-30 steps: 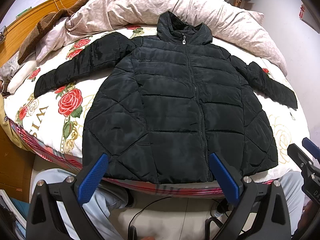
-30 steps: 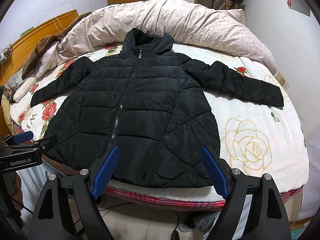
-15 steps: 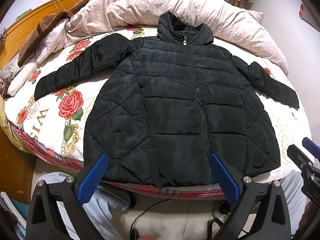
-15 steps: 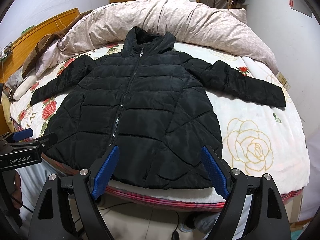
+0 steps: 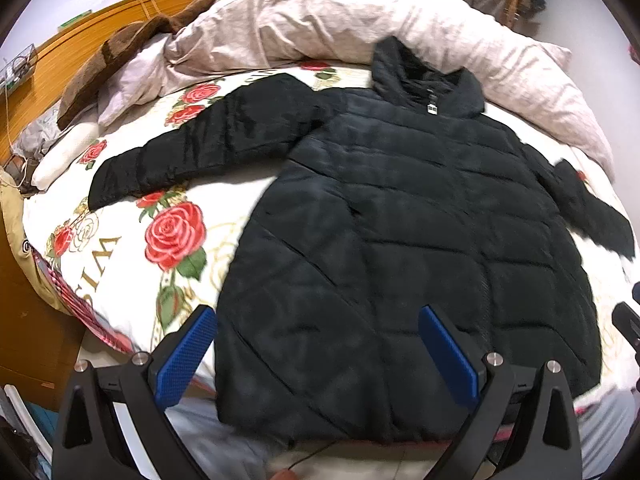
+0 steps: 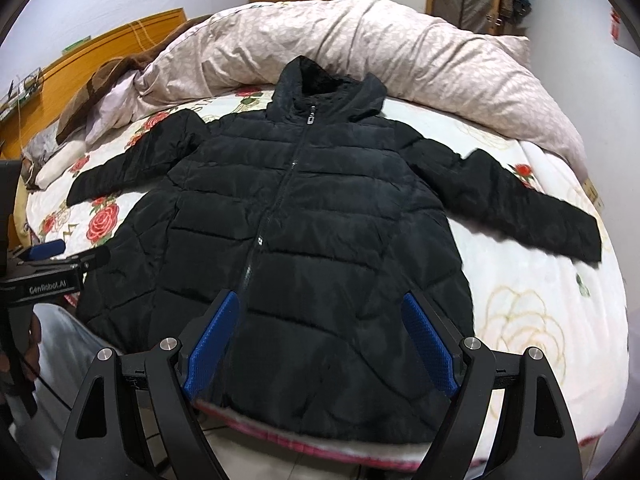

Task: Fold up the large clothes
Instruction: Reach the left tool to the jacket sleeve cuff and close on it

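A black quilted hooded jacket lies flat and zipped on the rose-print bed sheet, both sleeves spread out sideways and the hood toward the rumpled duvet. My left gripper is open above the jacket's lower left hem, holding nothing. Open as well, my right gripper hovers over the lower hem right of the zipper. In the right wrist view the left gripper's body shows at the left edge.
A pale floral duvet is bunched along the far side of the bed. A wooden headboard and brown blanket lie at the left. A person's light trousers show below the bed's near edge.
Both grippers have moved forward over the bed's near edge, so the jacket's hem now lies between and under the fingers. The left view has also shifted left. The jacket has not moved.
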The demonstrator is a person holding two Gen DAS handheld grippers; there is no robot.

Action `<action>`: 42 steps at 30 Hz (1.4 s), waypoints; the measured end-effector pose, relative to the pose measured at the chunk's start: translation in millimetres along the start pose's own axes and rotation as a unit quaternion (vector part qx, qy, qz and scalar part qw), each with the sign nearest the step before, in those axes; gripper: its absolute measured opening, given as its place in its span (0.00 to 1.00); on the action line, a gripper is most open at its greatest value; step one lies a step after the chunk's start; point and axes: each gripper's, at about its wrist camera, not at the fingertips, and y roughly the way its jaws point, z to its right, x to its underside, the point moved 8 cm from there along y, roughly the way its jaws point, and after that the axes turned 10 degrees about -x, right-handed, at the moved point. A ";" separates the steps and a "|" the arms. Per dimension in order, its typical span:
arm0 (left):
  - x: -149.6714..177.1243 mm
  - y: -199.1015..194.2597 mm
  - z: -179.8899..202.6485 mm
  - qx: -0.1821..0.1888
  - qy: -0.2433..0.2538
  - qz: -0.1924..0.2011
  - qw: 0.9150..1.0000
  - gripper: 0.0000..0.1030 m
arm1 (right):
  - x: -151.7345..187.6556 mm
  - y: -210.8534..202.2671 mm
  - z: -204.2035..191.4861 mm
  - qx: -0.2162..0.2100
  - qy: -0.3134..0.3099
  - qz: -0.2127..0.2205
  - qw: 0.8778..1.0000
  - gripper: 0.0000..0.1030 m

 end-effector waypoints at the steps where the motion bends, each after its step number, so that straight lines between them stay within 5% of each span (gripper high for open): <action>1: -4.9 6.3 -5.2 -0.005 -0.005 0.001 1.000 0.99 | -4.0 6.1 -0.1 -0.001 -0.004 -0.002 1.000 0.81; 18: -85.3 137.0 -136.2 -0.070 -0.156 -0.011 0.985 0.87 | -79.8 130.8 -7.2 -0.034 -0.031 -0.038 0.998 0.81; 26: -90.6 196.8 -193.8 -0.086 -0.245 -0.042 0.965 0.87 | -99.6 174.9 0.4 -0.030 -0.033 -0.061 0.997 0.81; 34: -100.2 229.7 -218.5 -0.083 -0.299 -0.035 0.950 0.87 | -108.6 198.2 15.1 -0.021 -0.028 -0.072 0.997 0.81; 40: -117.4 243.6 -231.0 -0.084 -0.307 -0.008 0.948 0.87 | -112.9 211.6 25.3 -0.014 -0.023 -0.075 0.997 0.81; 42: -122.2 246.0 -233.5 -0.087 -0.305 0.002 0.949 0.77 | -112.0 214.6 26.9 -0.013 -0.019 -0.078 0.997 0.81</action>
